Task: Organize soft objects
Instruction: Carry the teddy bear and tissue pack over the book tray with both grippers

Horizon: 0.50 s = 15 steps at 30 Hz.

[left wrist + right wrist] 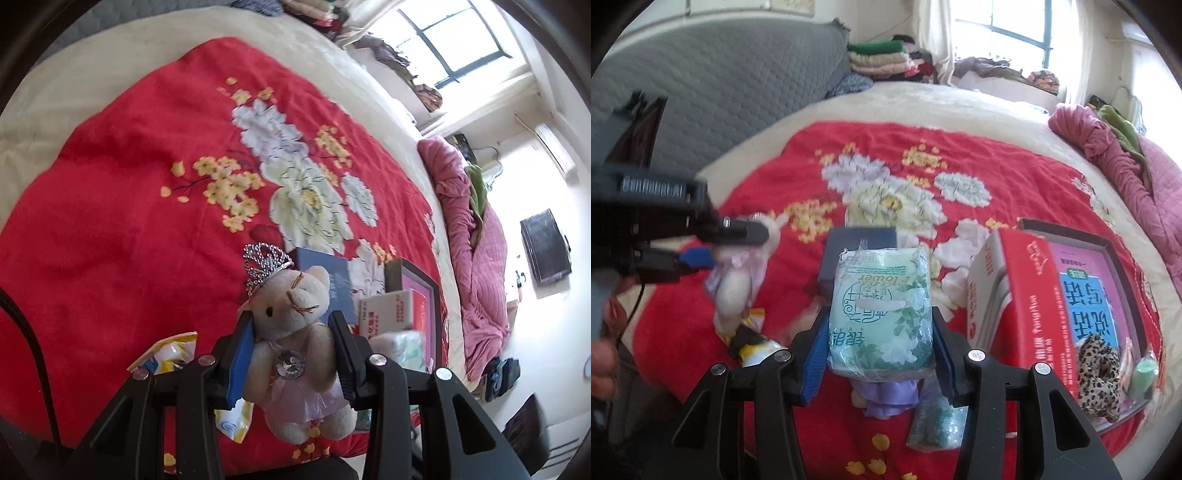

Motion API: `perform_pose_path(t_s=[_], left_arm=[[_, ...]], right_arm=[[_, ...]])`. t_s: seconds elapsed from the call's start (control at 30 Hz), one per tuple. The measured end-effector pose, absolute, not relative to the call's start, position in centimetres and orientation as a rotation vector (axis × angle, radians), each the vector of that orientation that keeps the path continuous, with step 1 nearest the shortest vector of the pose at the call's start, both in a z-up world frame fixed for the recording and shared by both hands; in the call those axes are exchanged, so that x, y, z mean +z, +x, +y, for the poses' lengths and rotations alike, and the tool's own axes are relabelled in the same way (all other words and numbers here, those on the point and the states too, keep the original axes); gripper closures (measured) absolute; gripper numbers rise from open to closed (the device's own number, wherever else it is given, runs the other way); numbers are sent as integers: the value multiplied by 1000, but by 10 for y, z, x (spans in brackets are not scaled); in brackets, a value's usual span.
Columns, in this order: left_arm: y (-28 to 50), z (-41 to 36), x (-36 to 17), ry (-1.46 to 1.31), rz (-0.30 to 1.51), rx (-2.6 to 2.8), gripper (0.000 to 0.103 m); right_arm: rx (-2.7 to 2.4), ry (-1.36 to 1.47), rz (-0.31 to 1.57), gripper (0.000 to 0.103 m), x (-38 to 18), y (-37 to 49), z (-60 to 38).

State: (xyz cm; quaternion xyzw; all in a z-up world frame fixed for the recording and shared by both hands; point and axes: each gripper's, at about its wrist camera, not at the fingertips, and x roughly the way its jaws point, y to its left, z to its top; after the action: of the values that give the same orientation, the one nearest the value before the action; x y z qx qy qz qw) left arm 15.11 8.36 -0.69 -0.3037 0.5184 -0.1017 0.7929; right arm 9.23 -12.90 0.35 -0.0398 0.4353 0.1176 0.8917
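A cream teddy bear (pixel 291 306) with a silver tiara, a pink skirt and a round gem on its chest hangs above the red flowered blanket (pixel 110 221). My left gripper (pixel 291 325) is shut on its body. The right wrist view shows that same left gripper (pixel 738 245) at the left with the bear (pixel 735 284) dangling from it. My right gripper (pixel 880 317) is shut on a green-white pack of tissues (pixel 882 295), lifted off the bed. Under the pack lies a small doll in a purple dress (pixel 890 397), partly hidden.
A dark tray-like box (pixel 1071 227) at the right holds a red carton (pixel 1027 295), a pink book, leopard cloth (pixel 1097 373) and a green item. A navy box (pixel 862 236), a yellow packet (pixel 753 343) and another tissue pack (pixel 934 424) lie on the blanket. A pink quilt (pixel 1145 177) is heaped far right.
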Motion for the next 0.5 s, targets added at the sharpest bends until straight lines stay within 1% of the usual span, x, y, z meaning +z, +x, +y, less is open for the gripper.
perform_pose_path(t_s=[0.5], left_arm=[[115,19,60,-463,1024,-324,62]], right_arm=[[122,-16,741,52,81,63,-187]])
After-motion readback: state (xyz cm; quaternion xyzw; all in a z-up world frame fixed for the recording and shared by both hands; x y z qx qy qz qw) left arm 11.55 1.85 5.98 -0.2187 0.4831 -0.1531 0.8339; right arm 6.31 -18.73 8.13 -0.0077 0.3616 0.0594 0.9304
